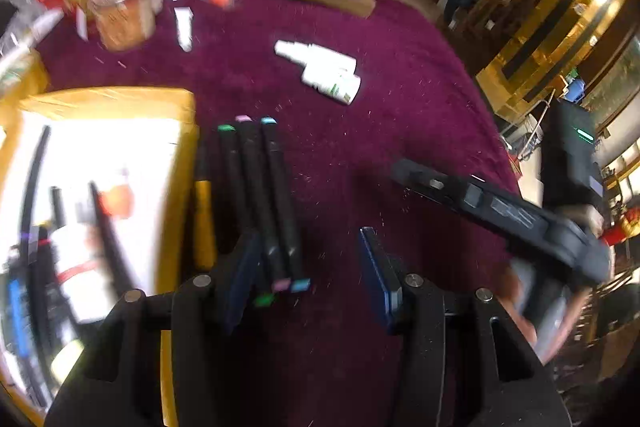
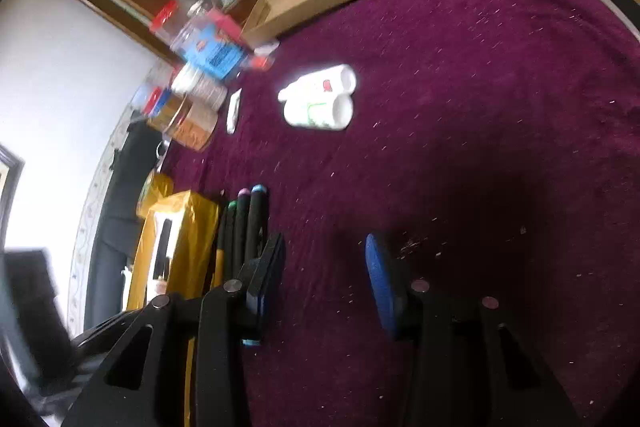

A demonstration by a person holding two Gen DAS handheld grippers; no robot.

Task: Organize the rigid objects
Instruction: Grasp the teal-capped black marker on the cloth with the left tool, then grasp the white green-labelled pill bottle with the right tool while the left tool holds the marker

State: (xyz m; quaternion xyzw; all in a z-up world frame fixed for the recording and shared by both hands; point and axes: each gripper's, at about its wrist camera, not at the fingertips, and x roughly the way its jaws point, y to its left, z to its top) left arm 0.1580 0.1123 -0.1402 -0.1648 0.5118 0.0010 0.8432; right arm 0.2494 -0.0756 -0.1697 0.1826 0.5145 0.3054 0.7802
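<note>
Markers point(image 1: 260, 203) lie in row on purple cloth point(image 1: 400, 115), just right of yellow box point(image 1: 108, 103), long axes running away from fingers; near ends sit just beside left gripper point(image 1: 310, 275) left pad, not between pads. Left gripper jaws apart, empty, pitched steeply down. Right gripper point(image 2: 324, 283) also parted, empty, further right of markers. Left hand judged nearer. Beyond markers, white bottles point(image 1: 324, 69) lie side by side
</note>
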